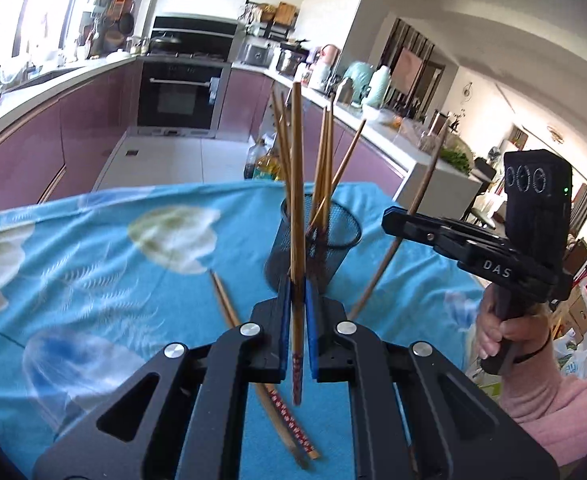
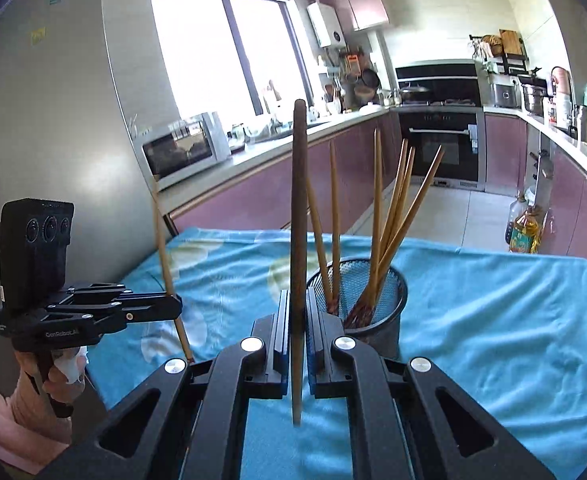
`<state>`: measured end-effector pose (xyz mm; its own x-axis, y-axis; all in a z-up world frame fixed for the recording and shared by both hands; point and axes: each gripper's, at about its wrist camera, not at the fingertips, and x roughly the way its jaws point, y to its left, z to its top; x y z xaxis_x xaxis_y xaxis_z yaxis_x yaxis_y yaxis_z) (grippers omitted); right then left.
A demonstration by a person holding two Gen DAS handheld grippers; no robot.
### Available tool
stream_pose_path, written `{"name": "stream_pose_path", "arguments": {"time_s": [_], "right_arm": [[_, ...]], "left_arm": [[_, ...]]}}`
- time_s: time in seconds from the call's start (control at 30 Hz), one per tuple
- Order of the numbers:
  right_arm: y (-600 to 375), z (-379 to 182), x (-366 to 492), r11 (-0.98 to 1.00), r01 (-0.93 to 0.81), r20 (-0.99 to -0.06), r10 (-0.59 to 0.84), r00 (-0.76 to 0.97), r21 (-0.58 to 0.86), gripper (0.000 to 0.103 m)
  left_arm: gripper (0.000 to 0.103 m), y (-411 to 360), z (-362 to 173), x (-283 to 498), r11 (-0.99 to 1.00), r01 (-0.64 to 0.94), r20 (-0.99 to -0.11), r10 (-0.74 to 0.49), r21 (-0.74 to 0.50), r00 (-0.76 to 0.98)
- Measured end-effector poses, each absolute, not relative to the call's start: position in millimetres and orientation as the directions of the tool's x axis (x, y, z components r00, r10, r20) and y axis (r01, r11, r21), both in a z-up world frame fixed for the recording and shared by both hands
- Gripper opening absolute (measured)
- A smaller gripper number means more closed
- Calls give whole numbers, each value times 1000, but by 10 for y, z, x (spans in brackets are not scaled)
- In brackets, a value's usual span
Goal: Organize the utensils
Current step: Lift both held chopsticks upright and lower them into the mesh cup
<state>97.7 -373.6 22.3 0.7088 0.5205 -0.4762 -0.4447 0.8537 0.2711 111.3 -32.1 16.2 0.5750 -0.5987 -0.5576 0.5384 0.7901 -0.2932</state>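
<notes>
Both tongs are clamping one upright chopstick each: left tongs gripping the red-patterned bamboo chopstick, right tongs the dark-tipped wooden chopstick. The black mesh cup is sitting just ahead-right, nearer the right.

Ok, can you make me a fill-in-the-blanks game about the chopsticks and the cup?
1. The left gripper holds one ____ between its jaws.
2. The black mesh cup stands on a ____ tablecloth.
3. Each gripper holds its stick ____, not lying flat; the right gripper has the darker one.
4. Loose chopsticks lie on the ____, outside the cup.

Missing words: chopstick; blue; upright; tablecloth
</notes>
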Motion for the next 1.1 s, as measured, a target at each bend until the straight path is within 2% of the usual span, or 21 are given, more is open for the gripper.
{"name": "stream_pose_path", "arguments": {"time_s": [0.37, 0.7, 0.9, 1.1], "right_arm": [[-3887, 693, 1119, 853, -465, -383, 521, 762, 235, 6], [-3983, 966, 1225, 867, -453, -327, 498, 803, 209, 6], [-3966, 877, 1384, 871, -443, -353, 491, 797, 212, 6], [-3851, 637, 1515, 873, -441, -437, 487, 756, 209, 6]], "left_arm": [[8, -546, 720, 1306, 777, 562, -450, -625, -284, 637], [8, -848, 1023, 1469, 783, 575, -410, -617, -237, 672], [8, -1047, 990, 1533, 794, 573, -439, -597, -203, 672], [8, -1232, 733, 1635, 791, 581, -518, -584, -191, 625]]}}
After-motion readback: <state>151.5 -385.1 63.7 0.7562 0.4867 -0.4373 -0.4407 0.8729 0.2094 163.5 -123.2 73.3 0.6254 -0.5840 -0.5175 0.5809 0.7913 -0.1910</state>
